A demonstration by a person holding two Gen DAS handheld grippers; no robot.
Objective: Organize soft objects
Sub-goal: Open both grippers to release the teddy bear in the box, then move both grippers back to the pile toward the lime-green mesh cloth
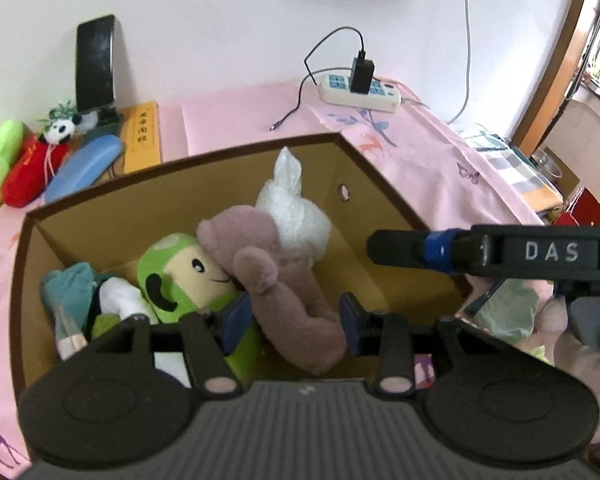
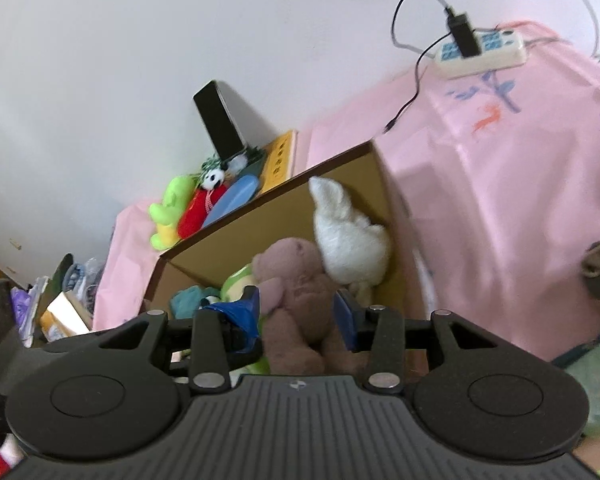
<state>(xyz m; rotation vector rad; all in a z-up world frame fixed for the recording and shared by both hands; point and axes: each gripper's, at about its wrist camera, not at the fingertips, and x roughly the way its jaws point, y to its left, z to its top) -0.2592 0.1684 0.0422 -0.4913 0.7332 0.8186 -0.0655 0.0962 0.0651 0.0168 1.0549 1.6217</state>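
We judge the brown plush bear (image 1: 284, 280), lying in the cardboard box (image 1: 384, 216) toward the worktop's rear edge, light and compressible, best pinched at its torso; left claw (image 1: 292, 316) and right claw (image 2: 298, 312) straddle it half-open, neither visibly gripping.

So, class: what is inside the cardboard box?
In the box: a brown bear, a white plush, a green plush and a teal one. The floor beneath them is mostly covered.

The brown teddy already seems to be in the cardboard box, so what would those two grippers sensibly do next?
Probably lift both away and fetch a toy outside. The mauve-brown plush bear lies in the brown cardboard box; both the left gripper and right gripper stand open around it, while the red plush toy waits behind the box.
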